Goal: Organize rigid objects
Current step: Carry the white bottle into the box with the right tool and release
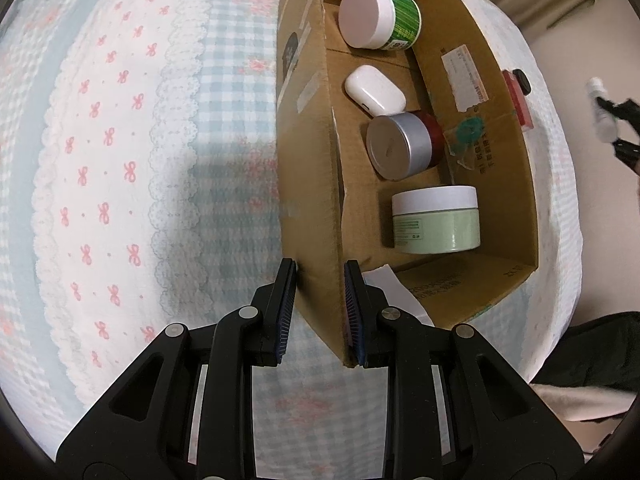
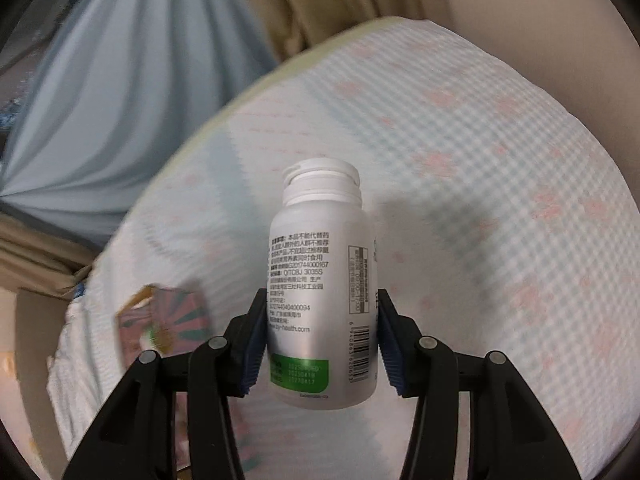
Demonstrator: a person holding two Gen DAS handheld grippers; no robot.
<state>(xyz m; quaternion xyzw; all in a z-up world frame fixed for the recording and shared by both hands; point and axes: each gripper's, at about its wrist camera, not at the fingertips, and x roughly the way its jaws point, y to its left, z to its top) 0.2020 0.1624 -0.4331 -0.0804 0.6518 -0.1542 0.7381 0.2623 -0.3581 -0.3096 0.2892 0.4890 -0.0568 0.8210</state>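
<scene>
right gripper (image 2: 320, 344) jaws clamped on the pill bottle (image 2: 320, 280), long axis running forward between them, cap (image 2: 320, 182) away from me. left gripper (image 1: 320, 304) jaws pinch the cardboard box (image 1: 312, 208) wall. box opening lies ahead-right of my left jaws; the bottle-holding hand sits beyond its far wall.

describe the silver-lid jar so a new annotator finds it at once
Find the cardboard box on the checked bedspread, its near wall between the left gripper fingers. Four containers lie in a row inside; the silver-lid jar is third from the far end, between the white earbud case and the pale green jar. Only it has a grey metallic lid and dark red body.
</scene>
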